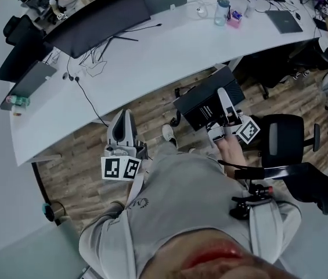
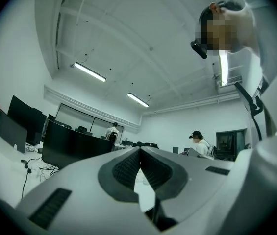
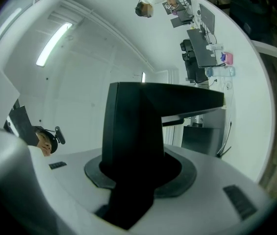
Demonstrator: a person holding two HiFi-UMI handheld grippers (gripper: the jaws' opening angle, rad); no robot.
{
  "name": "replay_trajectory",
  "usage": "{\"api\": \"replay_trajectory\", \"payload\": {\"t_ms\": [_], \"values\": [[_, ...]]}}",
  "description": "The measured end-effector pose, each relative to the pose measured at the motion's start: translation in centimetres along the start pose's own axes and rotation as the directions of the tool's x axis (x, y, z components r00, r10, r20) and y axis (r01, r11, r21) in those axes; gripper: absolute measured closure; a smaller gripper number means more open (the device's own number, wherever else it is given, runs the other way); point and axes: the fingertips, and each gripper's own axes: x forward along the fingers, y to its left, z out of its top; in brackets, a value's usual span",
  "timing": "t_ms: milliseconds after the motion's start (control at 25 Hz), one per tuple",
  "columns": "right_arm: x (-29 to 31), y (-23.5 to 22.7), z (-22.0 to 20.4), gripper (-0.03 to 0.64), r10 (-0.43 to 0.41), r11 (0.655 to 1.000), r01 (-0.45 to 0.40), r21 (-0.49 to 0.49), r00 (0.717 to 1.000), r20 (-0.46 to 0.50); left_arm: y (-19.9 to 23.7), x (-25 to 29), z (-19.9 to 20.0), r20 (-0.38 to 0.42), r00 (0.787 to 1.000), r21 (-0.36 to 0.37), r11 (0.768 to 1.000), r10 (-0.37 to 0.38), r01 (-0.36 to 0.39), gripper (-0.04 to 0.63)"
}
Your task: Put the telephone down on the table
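The right gripper (image 1: 226, 102) has its jaws clenched on the black telephone (image 1: 205, 102) – in the right gripper view the dark body fills the gap between them. The telephone hangs in the air above the wooden floor (image 1: 152, 116), just short of the near edge of the white counter (image 1: 169, 48) and not touching it. The left gripper (image 1: 126, 120) is raised beside the person's body, jaws pressed together on nothing.
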Motion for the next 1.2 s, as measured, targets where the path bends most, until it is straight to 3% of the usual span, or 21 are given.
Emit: {"api": "replay_trajectory", "payload": {"t_ms": [280, 920, 1200], "values": [[7.5, -3.3, -2.2, 0.453, -0.013, 1.000, 0.013, -0.027, 1.000, -0.008, 8.0, 5.5, -0.1, 0.005, 1.000, -0.049, 0.998, -0.026, 0.026, 0.586], [14.5, -7.0, -1.8, 0.453, -0.033, 0.994, 0.045, -0.100, 0.992, 0.119, 14.8, 15.7, -2.4, -0.023, 0.971, -0.123, 0.965, -0.238, 0.233, 0.586], [16.2, -7.7, -1.9, 0.453, -0.064, 0.992, 0.078, -0.099, 0.988, 0.140, 16.3, 18.0, -2.6, -0.047, 0.950, -0.093, 0.948, -0.309, 0.304, 0.586]]}}
